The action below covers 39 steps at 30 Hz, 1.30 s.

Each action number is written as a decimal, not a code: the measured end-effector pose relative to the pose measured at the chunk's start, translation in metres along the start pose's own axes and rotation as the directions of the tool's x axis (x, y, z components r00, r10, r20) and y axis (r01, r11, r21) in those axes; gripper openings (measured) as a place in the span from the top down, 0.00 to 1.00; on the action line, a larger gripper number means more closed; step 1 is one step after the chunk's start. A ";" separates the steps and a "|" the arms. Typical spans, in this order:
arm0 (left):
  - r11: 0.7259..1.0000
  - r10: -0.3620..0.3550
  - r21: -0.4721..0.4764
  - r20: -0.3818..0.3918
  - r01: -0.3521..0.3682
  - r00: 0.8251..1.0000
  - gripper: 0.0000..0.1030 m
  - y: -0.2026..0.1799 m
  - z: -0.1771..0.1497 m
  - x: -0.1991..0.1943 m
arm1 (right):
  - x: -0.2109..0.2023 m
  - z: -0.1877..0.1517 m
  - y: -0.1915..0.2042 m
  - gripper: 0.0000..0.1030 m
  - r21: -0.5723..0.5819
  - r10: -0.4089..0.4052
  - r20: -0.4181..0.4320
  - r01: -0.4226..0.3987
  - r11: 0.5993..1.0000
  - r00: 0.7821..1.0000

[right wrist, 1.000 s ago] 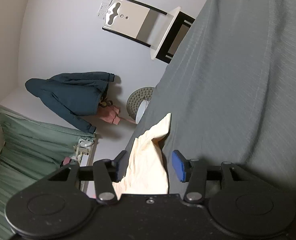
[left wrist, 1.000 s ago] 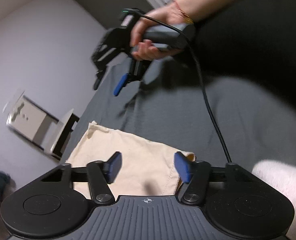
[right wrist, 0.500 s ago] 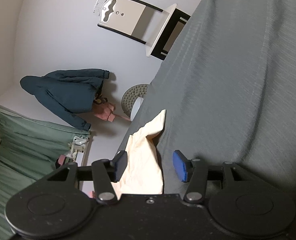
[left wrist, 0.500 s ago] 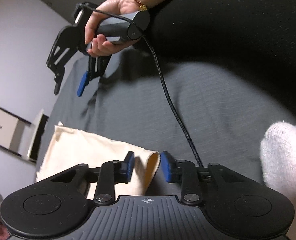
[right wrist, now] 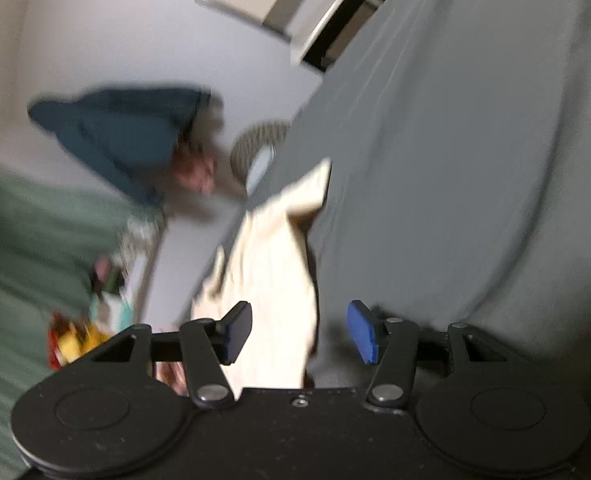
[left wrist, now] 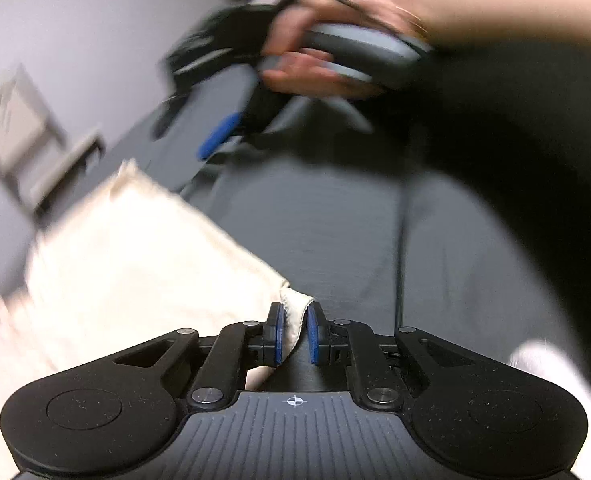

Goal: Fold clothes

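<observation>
Fingers (left wrist: pixel 278 336) of the left gripper (left wrist: pixel 295 334) pinch the cream cloth (left wrist: pixel 135 264) corner; right gripper (right wrist: pixel 299 330) gapes wide.

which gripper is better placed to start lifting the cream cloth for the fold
Left. The left gripper is already closed on a corner of the cream cloth, while the right gripper is open and holds nothing.

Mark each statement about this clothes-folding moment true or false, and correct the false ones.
1. The left gripper is shut on a corner of the cream cloth. True.
2. The right gripper is shut on the cloth. False: its fingers stand wide apart.
3. The cloth lies on a grey cover. True.
4. The gripper pads are red. False: they are blue.
</observation>
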<state>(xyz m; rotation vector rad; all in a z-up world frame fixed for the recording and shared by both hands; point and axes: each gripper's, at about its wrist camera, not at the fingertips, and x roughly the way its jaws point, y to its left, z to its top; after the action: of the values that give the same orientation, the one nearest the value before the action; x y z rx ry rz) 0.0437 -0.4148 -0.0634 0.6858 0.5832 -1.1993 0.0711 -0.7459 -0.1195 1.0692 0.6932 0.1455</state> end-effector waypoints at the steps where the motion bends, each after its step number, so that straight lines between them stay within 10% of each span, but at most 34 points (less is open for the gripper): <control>1: 0.995 -0.047 -0.087 0.025 0.049 0.999 0.88 0.012 -0.004 -0.002 | 0.003 -0.002 0.002 0.49 -0.016 -0.017 -0.024 0.016 1.000 1.000; 4: 0.939 -0.124 -0.314 0.079 0.143 0.989 0.88 0.045 -0.020 -0.003 | 0.009 -0.007 0.006 0.49 -0.036 -0.039 -0.052 0.037 0.999 0.998; 11: 0.674 -0.156 -0.703 0.164 0.227 0.974 0.88 0.107 -0.060 -0.004 | 0.002 -0.008 0.000 0.48 -0.002 -0.031 -0.027 0.031 1.000 0.999; 19: 0.624 -0.138 -0.747 0.185 0.231 0.973 0.83 0.113 -0.068 -0.010 | 0.003 -0.009 0.000 0.48 0.011 -0.037 -0.017 0.037 0.999 0.999; 30: 0.916 0.137 -0.394 0.142 -0.071 0.980 0.83 0.077 -0.037 -0.025 | 0.003 -0.009 0.002 0.48 0.007 -0.053 0.002 0.053 0.999 0.999; 39: 0.965 0.106 -0.254 0.169 -0.060 0.980 0.83 0.064 -0.016 -0.026 | 0.005 -0.010 0.001 0.48 0.021 -0.049 0.007 0.049 0.999 0.999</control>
<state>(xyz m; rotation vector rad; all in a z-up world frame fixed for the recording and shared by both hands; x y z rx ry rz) 0.0980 -0.3733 -0.0444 0.3805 0.5348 -1.0746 0.0688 -0.7357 -0.1239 1.0709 0.7152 0.0921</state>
